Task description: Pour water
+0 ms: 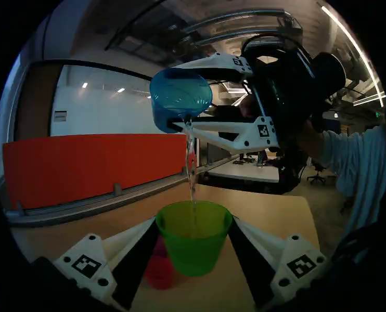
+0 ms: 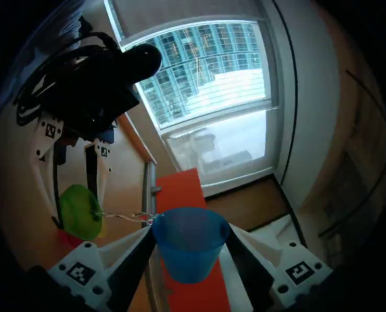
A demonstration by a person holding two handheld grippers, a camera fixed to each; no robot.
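Right gripper (image 2: 190, 236), clamped on tilted blue cup (image 2: 189, 252), pours thin stream (image 1: 191, 166) into green cup (image 1: 194, 247) clamped in left gripper (image 1: 194, 226); any drift risks spilling

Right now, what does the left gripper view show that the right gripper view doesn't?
Left gripper view: ceiling light strips and office desks behind the pour. Right gripper view: a large window with blinds. Both: the blue cup tipped in the right gripper, water streaming into the green cup held by the left gripper.
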